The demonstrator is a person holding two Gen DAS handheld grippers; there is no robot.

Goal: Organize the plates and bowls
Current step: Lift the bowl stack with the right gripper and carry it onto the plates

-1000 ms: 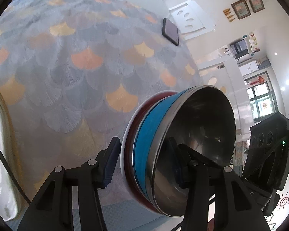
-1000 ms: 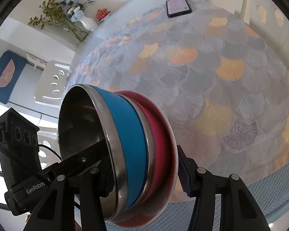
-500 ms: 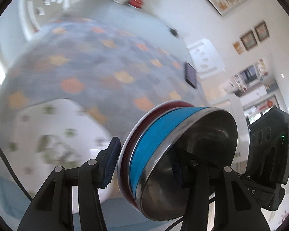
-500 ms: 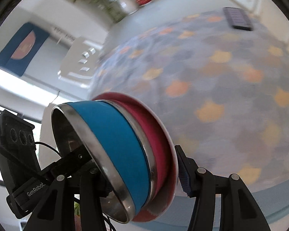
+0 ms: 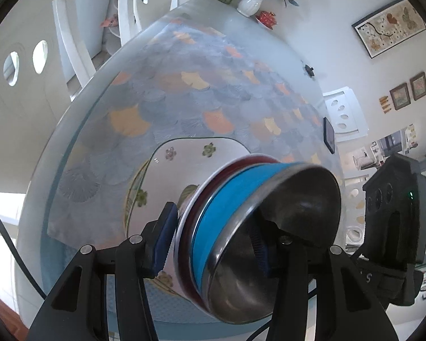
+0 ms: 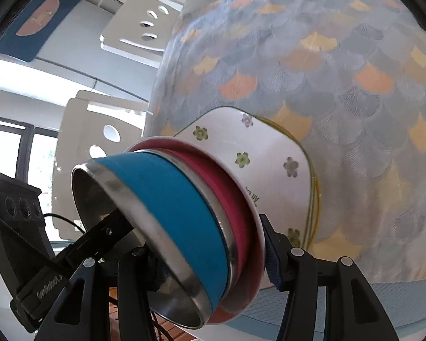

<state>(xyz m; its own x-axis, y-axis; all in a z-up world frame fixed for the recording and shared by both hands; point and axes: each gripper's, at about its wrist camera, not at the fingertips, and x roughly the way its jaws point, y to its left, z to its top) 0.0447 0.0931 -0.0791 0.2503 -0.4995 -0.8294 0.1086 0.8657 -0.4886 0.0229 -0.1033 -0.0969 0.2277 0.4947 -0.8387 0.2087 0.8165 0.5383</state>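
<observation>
The left gripper (image 5: pixel 213 244) and the right gripper (image 6: pixel 210 258) hold one stack of dishes between them, up in the air. The stack is a blue bowl (image 5: pixel 221 216) with a shiny metal inside, sitting in a red bowl (image 5: pixel 190 204), which sits on a small white plate (image 6: pixel 257 244). The whole stack is tipped on its side in both views.

The left jaws are about half open and clamp the stack. One blue pad (image 5: pixel 164 240) presses on the plate's underside. The other pad is inside the blue bowl.

The right jaws are also partway open and shut on the same stack. One pad (image 6: pixel 272 261) is against the plate's underside and the other finger reaches inside the blue bowl. Each gripper shows in the other's view, on the far side of the stack.

Just behind the stack, a big white flowered plate (image 5: pixel 184 153) with rounded corners lies flat on the tabletop (image 5: pixel 184 91). The tabletop has a cloth with grey, orange and yellow fan shapes.

Far past the flowered plate, near the tabletop's edge, stand a white vase (image 5: pixel 250 2) with flowers and a small red dish (image 5: pixel 267 18). To the right of the flowered plate a dark phone (image 5: pixel 329 135) lies on the cloth.
</observation>
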